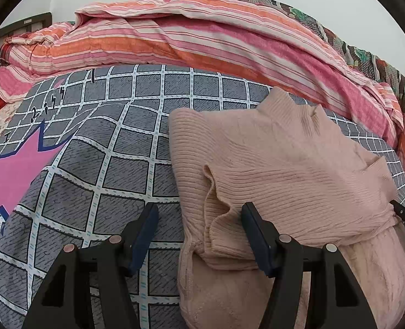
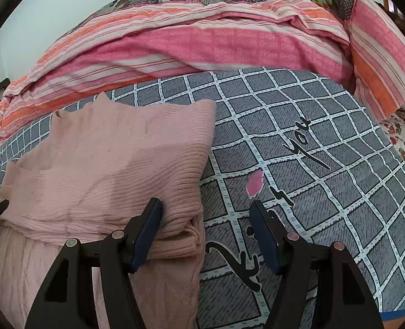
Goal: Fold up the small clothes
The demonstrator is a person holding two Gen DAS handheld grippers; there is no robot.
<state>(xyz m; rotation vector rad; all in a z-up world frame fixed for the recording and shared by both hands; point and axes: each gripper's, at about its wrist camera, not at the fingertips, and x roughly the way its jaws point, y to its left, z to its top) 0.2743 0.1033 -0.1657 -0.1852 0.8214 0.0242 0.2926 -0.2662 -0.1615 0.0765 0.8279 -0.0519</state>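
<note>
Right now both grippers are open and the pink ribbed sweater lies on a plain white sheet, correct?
The sheet is wrong. The pink ribbed sweater lies on a grey checked sheet with black lettering, as the right wrist view shows. The left gripper and the right gripper are open.

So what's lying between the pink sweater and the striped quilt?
Only bare checked sheet. In both wrist views a strip of it separates the sweater from the striped quilt.
</note>
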